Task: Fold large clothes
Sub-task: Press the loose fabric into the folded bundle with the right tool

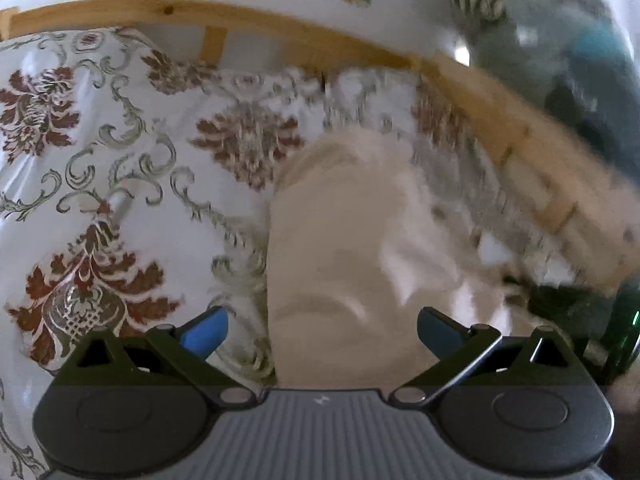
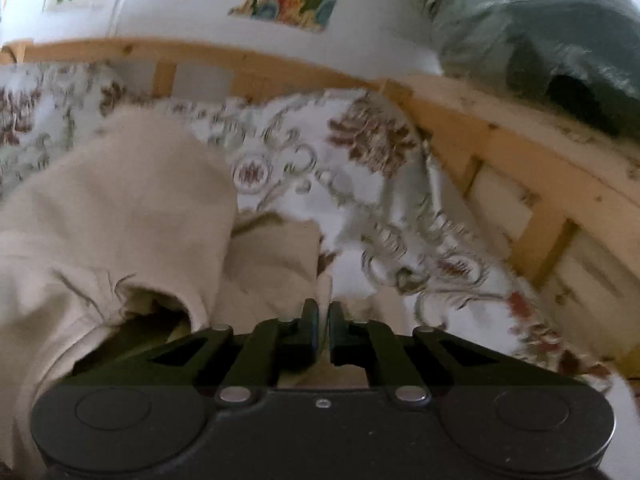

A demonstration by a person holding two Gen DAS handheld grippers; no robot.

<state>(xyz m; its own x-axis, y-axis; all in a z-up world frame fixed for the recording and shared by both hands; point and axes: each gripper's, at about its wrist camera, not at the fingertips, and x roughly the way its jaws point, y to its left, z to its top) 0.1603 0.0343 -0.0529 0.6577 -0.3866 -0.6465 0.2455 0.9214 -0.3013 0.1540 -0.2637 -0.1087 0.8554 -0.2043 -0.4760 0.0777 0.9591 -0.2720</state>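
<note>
Left gripper (image 1: 322, 332): jaws spread wide, holding nothing; the beige garment (image 1: 344, 240) lies between and beyond them on the floral bedspread (image 1: 100, 152). Right gripper (image 2: 323, 320): jaws pressed together on a fold of the same beige garment (image 2: 120, 208), whose bulk lies to the left. A wooden bed frame (image 2: 520, 152) borders the far and right sides.

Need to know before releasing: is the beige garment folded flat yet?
No. The beige garment lies bunched in rumpled layers on the floral bedspread.
</note>
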